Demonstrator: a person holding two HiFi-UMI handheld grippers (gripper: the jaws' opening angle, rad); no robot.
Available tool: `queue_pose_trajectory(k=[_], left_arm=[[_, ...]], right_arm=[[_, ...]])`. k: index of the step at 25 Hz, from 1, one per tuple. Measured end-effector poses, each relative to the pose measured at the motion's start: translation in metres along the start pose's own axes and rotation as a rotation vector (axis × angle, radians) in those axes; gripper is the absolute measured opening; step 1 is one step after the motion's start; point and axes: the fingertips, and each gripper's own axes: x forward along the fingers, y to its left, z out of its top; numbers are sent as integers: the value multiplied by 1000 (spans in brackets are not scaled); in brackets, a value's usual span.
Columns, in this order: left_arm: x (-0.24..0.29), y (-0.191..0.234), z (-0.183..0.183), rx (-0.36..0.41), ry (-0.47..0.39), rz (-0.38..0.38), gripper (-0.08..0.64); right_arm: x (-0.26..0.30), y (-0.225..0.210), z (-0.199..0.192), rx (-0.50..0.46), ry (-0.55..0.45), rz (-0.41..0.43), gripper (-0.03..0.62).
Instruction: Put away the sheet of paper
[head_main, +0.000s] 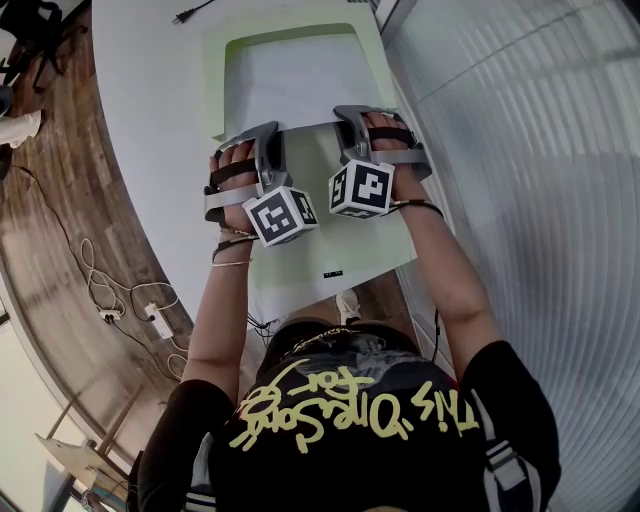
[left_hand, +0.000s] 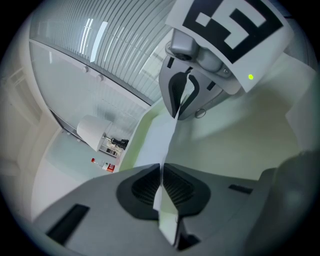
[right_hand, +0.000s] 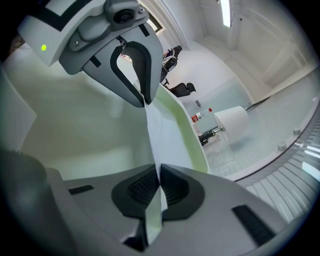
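— White curved table (head_main: 150, 120): what lies nearest on it?
— A pale green plastic folder (head_main: 365, 250). Over its middle, the left gripper (head_main: 262, 132) and right gripper (head_main: 350, 116) each pinch the near edge of the white paper sheet (head_main: 290, 85), which lies on the folder's far half.

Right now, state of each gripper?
Left gripper: closed on the sheet of paper.
Right gripper: closed on the same sheet.
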Motion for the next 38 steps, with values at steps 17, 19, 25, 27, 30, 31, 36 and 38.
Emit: queue_pose_trajectory(k=[17, 19, 25, 27, 30, 31, 36, 38], left_arm=[[16, 6, -2, 22, 34, 3, 21], [17, 6, -3, 23, 37, 2, 21], [19, 6, -5, 8, 49, -4, 21], [20, 8, -6, 1, 53, -4, 21], [22, 10, -8, -1, 67, -3, 21], [23, 11, -9, -5, 71, -4, 21], [28, 11, -12, -13, 80, -7, 23], [27, 11, -12, -15, 83, -9, 23]], right_arm=[[12, -9, -2, -5, 9, -4, 8], [13, -9, -2, -8, 10, -4, 8], [16, -11, -1, -18, 10, -6, 8], [16, -12, 0, -14, 11, -7, 8], [17, -14, 1, -15, 13, -11, 8], [17, -15, 2, -15, 12, -16, 9], [20, -21, 3, 1, 13, -24, 9], [20, -23, 4, 3, 17, -24, 9]])
